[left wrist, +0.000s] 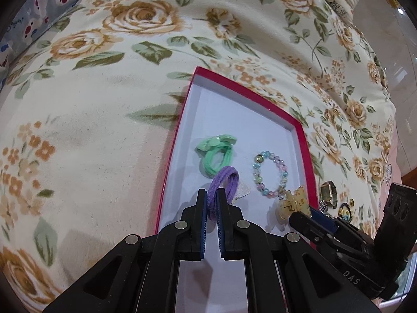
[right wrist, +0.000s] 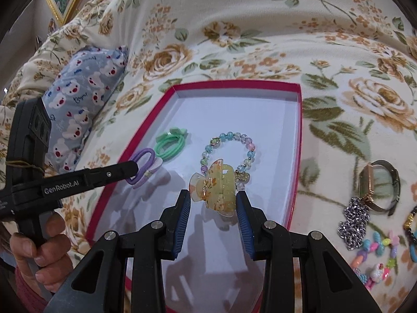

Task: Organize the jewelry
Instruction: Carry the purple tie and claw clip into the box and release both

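Note:
A red-rimmed box [left wrist: 249, 95] [right wrist: 235, 85] with a white floor lies on a floral bedspread. My left gripper [left wrist: 211, 195] [right wrist: 136, 170] is shut on a purple hair tie [left wrist: 224, 182] [right wrist: 143, 165], held over the box's near left part. A green hair tie [left wrist: 216, 154] [right wrist: 169, 143] and a pastel bead bracelet [left wrist: 271, 174] [right wrist: 228, 148] lie in the box. My right gripper [right wrist: 212, 198] [left wrist: 299, 215] is open, its fingers on either side of a yellow translucent hair claw [right wrist: 215, 185] [left wrist: 293, 202] resting on the box floor; no firm grip shows.
Outside the box to the right lie a gold watch [right wrist: 379, 184] [left wrist: 329, 191], a sparkly silver clip [right wrist: 354, 220], colourful bead pieces [right wrist: 378, 255] and a beaded chain [right wrist: 410, 224]. A blue bear-print pillow [right wrist: 83, 101] [left wrist: 34, 26] sits at the left.

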`<state>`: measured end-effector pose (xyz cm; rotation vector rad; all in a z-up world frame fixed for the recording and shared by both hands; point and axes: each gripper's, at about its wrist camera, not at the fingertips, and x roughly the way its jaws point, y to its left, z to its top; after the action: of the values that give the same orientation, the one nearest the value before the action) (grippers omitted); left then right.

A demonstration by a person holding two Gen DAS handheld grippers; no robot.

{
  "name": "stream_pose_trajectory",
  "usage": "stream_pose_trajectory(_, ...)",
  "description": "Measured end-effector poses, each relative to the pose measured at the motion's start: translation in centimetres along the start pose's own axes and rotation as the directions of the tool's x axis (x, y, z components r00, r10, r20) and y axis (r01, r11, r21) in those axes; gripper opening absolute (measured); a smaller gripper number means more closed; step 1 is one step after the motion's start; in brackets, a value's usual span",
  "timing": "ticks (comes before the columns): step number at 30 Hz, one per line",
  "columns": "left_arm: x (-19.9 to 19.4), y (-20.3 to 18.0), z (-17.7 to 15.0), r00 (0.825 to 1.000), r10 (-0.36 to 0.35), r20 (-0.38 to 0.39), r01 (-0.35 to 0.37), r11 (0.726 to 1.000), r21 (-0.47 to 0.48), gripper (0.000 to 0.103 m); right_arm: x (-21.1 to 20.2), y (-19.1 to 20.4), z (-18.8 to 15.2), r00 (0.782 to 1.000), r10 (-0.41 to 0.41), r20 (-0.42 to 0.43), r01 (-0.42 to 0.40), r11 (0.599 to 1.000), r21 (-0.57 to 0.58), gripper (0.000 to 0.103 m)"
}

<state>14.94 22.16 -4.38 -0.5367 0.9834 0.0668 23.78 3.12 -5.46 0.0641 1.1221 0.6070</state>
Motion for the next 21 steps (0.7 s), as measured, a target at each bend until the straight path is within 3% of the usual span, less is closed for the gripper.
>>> stream_pose_trajectory(15, 2.6, -0.1, 1.0, 0.999, 0.029, -0.020, -0.029, 1.000, 0.010, 0.007, 1.7, -0.3, 0.5, 1.000, -0.003, -0.029, 0.003, 1.000, 0.004, 0.038)
stream_pose_trajectory(21, 2.2, -0.2, 0.7, 0.999, 0.043, -0.015, -0.043, 0.999, 0.017, 0.019, 1.3, -0.4, 0.5, 1.000, 0.000, -0.024, 0.001, 1.000, 0.020, 0.043)
